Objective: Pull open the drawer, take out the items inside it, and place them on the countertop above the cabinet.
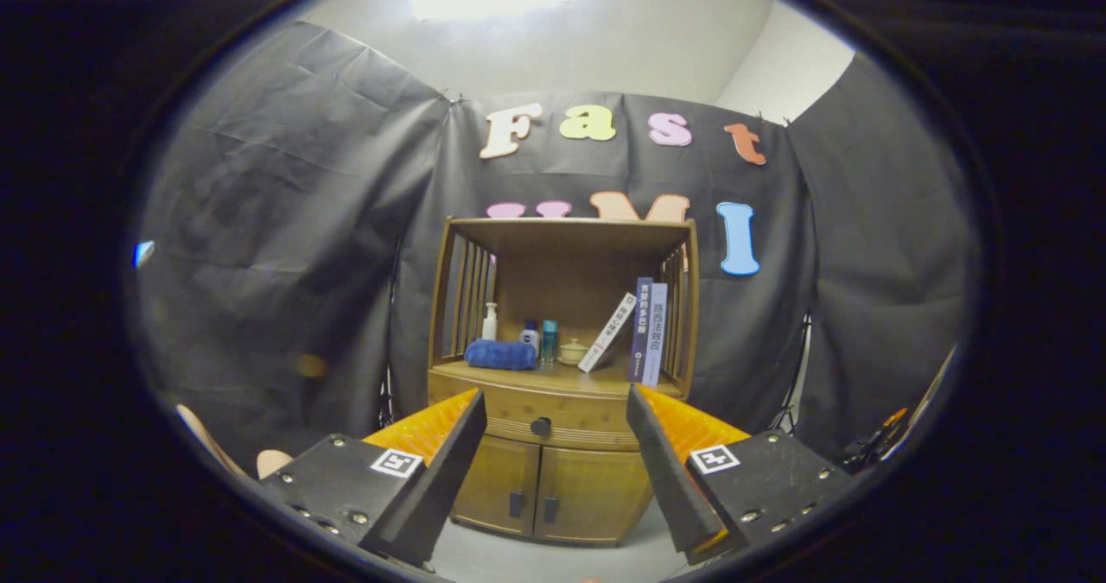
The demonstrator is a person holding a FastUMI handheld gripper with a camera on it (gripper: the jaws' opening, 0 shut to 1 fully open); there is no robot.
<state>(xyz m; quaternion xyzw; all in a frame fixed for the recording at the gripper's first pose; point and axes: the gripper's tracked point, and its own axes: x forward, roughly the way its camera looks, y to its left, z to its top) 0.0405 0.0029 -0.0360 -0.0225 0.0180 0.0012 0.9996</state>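
Observation:
A wooden cabinet [553,479] stands some way ahead of my gripper [553,406]. Its drawer [518,415] is closed, with a dark round knob [541,427] that sits between my fingers but well beyond them. The countertop [553,377] above the drawer carries a rolled blue towel [500,355], a white pump bottle [490,321], two small bottles [539,339] and a small beige pot [572,351]. My gripper is open, its fingers wide apart with nothing between them.
Several books [644,331] lean and stand at the right of the countertop under a slatted hutch [566,237]. Two lower doors [553,492] with dark handles sit under the drawer. Black cloth walls surround the cabinet. A pale floor [553,557] lies in front.

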